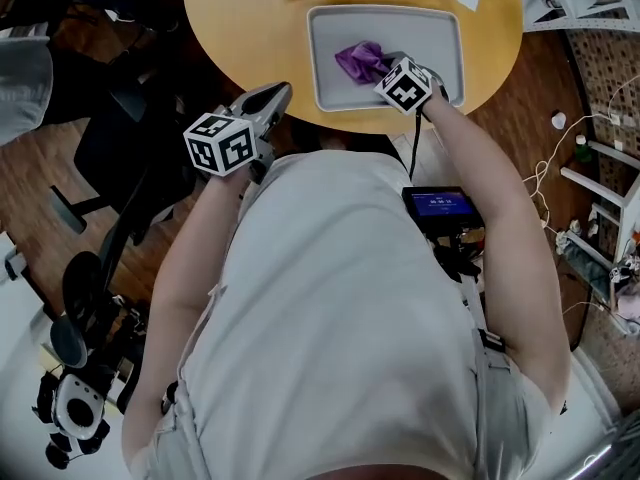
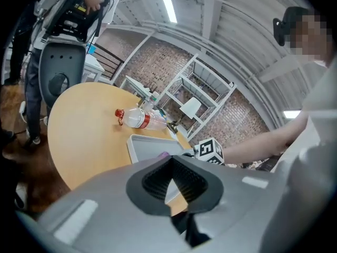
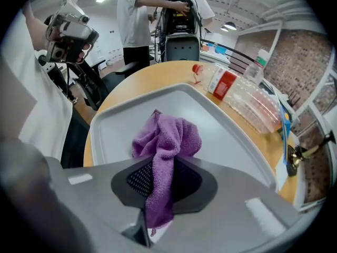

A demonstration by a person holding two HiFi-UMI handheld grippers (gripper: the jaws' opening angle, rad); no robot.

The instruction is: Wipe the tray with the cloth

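Purple cloth [image 3: 167, 138], clamped lengthwise in the right claw [image 3: 159, 175], bunches onto the tray [image 3: 113, 125]; left claw [image 2: 171, 167] closed.

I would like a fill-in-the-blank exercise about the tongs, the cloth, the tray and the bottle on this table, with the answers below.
The right tongs are shut on a ____ cloth.
The tray stands on a table whose shape is ____.
The bottle beside the tray has a ____ cap.
The left tongs hold ____.
Missing words: purple; round; red; nothing.
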